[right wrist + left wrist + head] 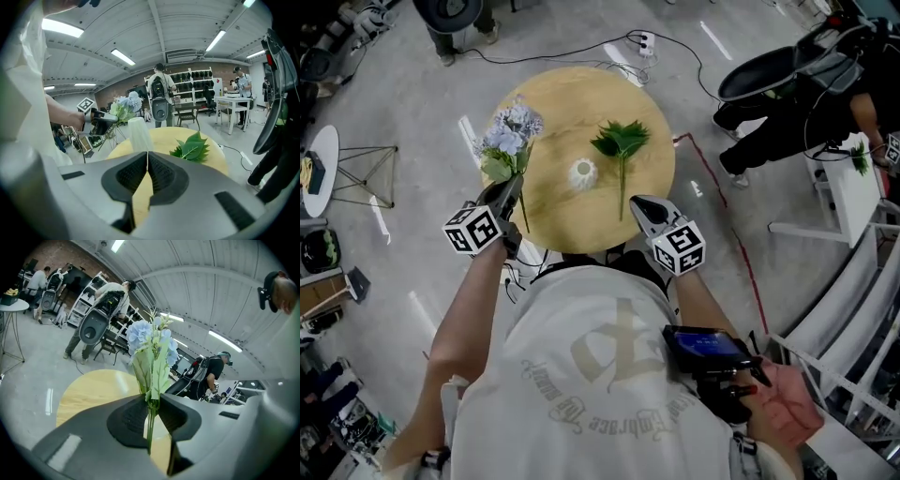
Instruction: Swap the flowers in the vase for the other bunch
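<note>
A white vase (582,172) stands empty in the middle of the round wooden table (553,216); it also shows in the right gripper view as the pale vase (138,133). My left gripper (508,191) is shut on the stems of the blue flower bunch (511,131), held up over the table's left side; the blue flower bunch (152,345) rises between its pads. A green leafy bunch (622,141) lies on the table right of the vase, seen also as the green leafy bunch (192,147). My right gripper (642,208) is shut with nothing in it, at the table's near right edge.
A red line (722,206) and cables run over the floor right of the table. A small white side table (321,159) on wire legs stands at the left. People, chairs and shelving stand around the room. A hand holds a dark device (708,349) at bottom right.
</note>
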Action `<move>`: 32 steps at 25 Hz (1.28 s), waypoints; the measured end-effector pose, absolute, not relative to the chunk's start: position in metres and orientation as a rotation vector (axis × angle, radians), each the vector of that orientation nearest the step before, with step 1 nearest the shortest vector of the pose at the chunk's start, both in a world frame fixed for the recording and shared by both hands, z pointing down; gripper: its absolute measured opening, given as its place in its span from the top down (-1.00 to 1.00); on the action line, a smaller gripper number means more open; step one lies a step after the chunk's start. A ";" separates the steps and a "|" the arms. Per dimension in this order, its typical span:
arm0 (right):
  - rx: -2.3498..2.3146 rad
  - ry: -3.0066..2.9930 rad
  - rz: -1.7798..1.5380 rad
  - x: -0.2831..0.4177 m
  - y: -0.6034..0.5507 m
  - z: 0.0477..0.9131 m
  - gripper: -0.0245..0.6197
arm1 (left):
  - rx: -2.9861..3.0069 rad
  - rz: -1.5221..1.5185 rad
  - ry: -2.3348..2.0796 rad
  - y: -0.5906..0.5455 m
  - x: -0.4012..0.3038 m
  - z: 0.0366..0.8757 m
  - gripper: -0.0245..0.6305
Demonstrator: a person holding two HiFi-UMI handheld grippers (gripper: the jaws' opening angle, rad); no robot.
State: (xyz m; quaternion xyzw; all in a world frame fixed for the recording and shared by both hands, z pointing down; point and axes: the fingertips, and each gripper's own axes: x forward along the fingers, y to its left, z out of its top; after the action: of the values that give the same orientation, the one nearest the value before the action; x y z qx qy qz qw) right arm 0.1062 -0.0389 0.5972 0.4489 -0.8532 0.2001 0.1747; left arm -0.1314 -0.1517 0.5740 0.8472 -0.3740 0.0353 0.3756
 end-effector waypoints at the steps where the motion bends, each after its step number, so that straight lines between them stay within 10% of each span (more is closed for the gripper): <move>1: 1.272 -2.418 0.564 0.105 -0.038 0.597 0.89 | 2.180 0.079 -0.955 -0.152 -0.131 0.569 0.74; 32: 1.205 -2.459 0.529 0.126 -0.027 0.587 0.89 | 2.617 -0.468 -0.756 -0.159 -0.028 0.375 0.73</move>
State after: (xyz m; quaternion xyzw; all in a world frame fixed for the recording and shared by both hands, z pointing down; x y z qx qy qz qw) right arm 0.1260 -0.0271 0.5874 0.4253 -0.8681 0.1866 0.1753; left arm -0.0280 -0.1589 0.3754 0.9301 -0.2686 -0.1663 0.1875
